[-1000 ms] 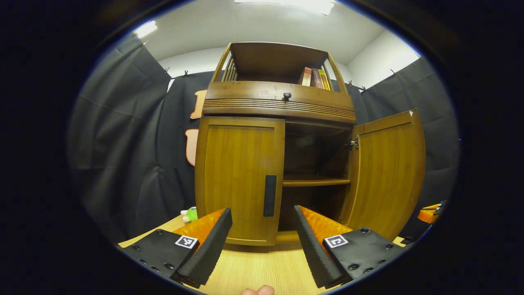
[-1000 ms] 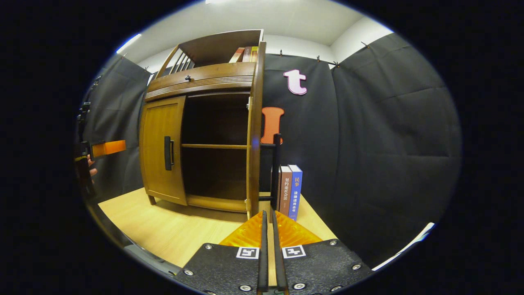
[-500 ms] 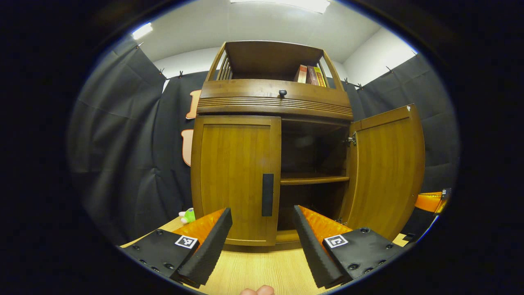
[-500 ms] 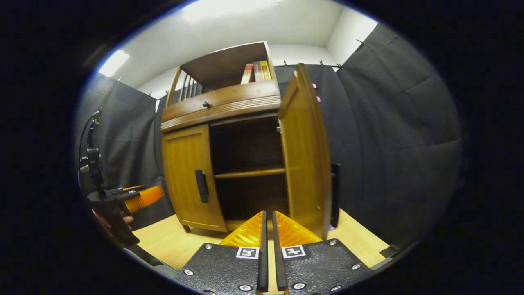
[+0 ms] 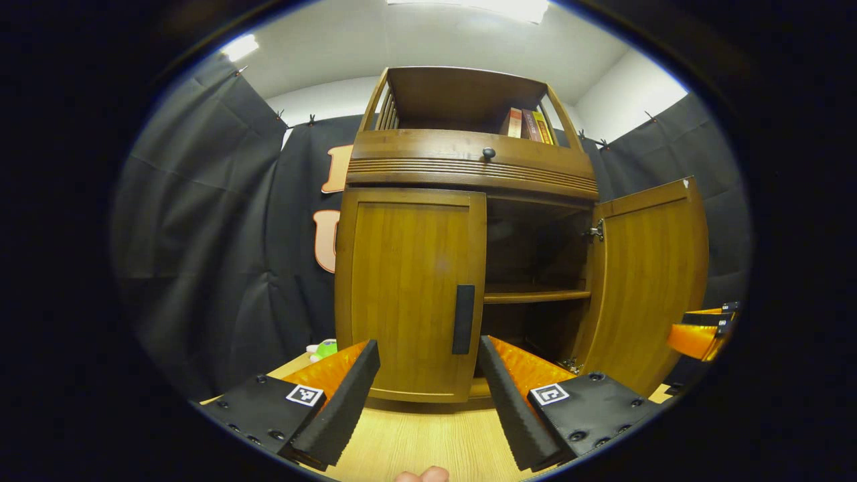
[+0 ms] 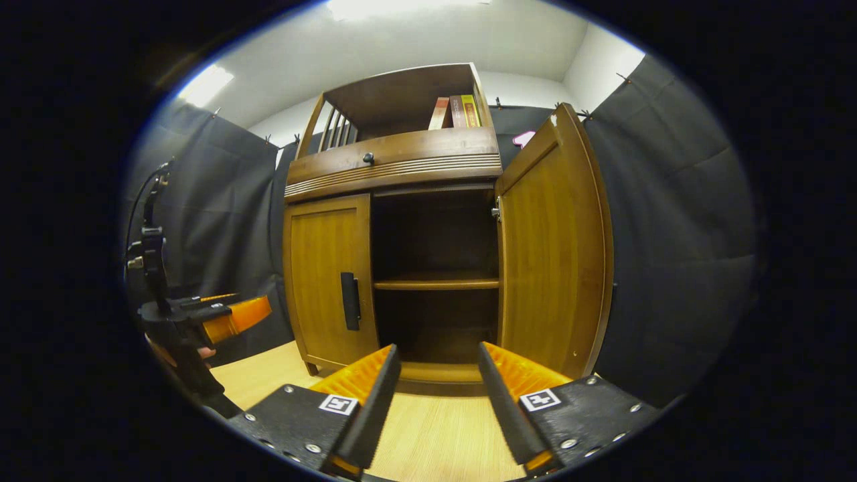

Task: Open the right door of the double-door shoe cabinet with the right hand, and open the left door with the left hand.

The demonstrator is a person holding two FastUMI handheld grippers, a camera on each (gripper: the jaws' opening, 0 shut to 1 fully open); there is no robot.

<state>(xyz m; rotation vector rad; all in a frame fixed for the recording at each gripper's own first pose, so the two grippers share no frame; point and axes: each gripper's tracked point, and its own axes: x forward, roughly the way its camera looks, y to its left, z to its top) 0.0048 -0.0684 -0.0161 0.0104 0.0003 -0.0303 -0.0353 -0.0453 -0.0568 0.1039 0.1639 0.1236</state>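
The wooden shoe cabinet [image 5: 469, 167] stands on a light wood floor. Its right door [image 5: 649, 281] hangs swung wide, baring a dark inside with one shelf [image 5: 535, 293]. Its left door [image 5: 410, 294] is closed, with a black handle [image 5: 462, 318] at its right edge. My left gripper [image 5: 428, 391] is open, a short way in front of that handle, empty. In the right gripper view, the right gripper [image 6: 438, 395] is open and empty before the bared inside, with the right door [image 6: 552, 248] to its right and the left door's handle [image 6: 349, 300] to its left.
Books [image 5: 525, 125] stand on the cabinet's top shelf, above a drawer with a dark knob [image 5: 489, 152]. A small green toy [image 5: 326, 349] lies on the floor left of the cabinet. The other gripper [image 6: 214, 320] with a hand shows at the left of the right gripper view.
My right gripper has opened and drawn back from the right door's edge, turning left to face the cabinet. The left gripper shifted slightly left, staying open.
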